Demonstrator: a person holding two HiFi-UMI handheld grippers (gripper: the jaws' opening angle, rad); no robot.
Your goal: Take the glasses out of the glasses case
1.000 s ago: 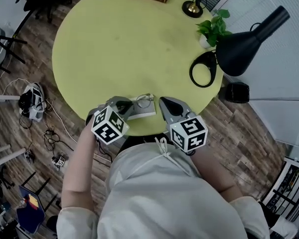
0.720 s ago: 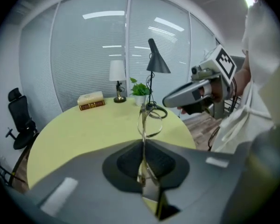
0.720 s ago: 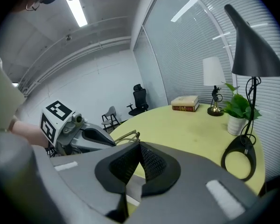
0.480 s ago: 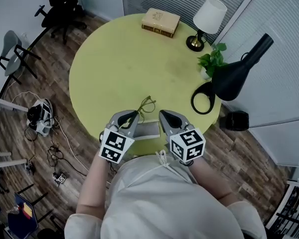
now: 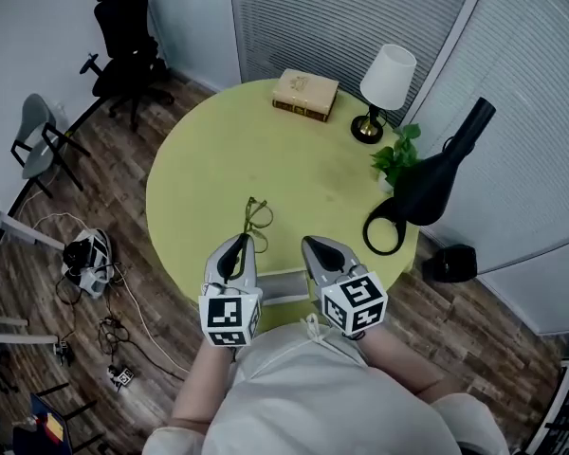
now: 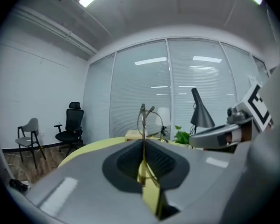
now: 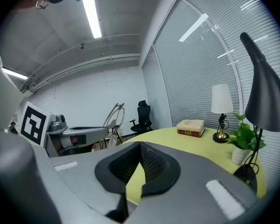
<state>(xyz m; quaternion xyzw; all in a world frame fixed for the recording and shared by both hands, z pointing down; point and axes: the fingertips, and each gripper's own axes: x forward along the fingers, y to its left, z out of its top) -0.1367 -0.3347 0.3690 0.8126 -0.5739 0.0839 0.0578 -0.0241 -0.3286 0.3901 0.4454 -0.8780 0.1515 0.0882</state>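
Lifts glasses (image 5: 256,214) higher than moment ago, clear of case (image 5: 286,286) at lower centre; pinches frame arm in left gripper (image 5: 237,246); keeps right gripper (image 5: 314,245) closed, empty; likely leaves only set-down

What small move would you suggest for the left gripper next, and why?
Probably lower the left gripper toward the table ahead and release: its jaws are shut on one temple of the glasses, which are already out of the case.
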